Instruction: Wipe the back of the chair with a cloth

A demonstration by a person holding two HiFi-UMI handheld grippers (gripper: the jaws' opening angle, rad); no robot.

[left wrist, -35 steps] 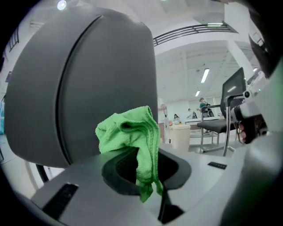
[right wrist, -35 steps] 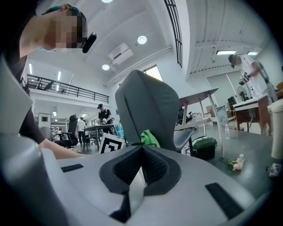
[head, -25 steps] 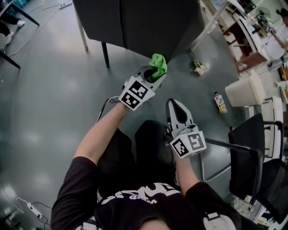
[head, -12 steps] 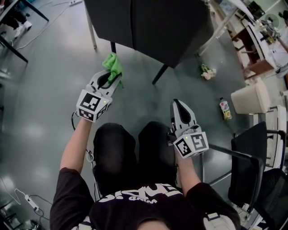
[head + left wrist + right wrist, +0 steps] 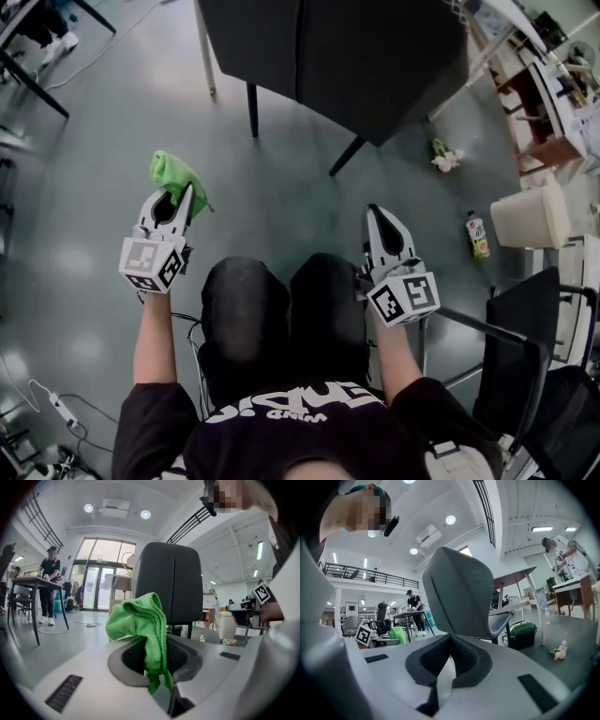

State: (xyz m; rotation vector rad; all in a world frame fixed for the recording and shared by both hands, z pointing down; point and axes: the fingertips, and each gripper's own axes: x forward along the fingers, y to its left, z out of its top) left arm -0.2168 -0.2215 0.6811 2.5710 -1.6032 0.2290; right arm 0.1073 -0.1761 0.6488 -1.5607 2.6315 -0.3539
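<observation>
**Cloth clamped in left gripper, chair back ahead and apart from it**

In the head view the pads of the left gripper (image 5: 176, 195) are hidden under the green cloth (image 5: 172, 172) bunched at its tip. The chair (image 5: 337, 56) ahead of both tools is cut off by the upper edge. The person's lap lies between the 2 grippers.

The left gripper view shows what the head view cannot. The jaws are clenched on the cloth (image 5: 140, 620), which runs down between the pads. A short tail hangs below the grip and a crumpled bulk stands above the tips. Just beyond the cloth the dark back of the chair (image 5: 168, 581) rises upright, straight ahead, with open floor between the 2 in the head view.

The right gripper (image 5: 380, 214) holds nothing. In its own view the jaws (image 5: 445, 663) are pressed together with only a pale sliver between the pads. Ahead of it the chair back leans slightly, and to the right of the chair's base sits a green-lidded box (image 5: 522, 632), which the head view does not show. Farther right of this gripper, on the floor, lie a bottle (image 5: 478, 234) and a small bunched item (image 5: 444, 157) too small to identify. People at distant tables are too small for detail.
</observation>
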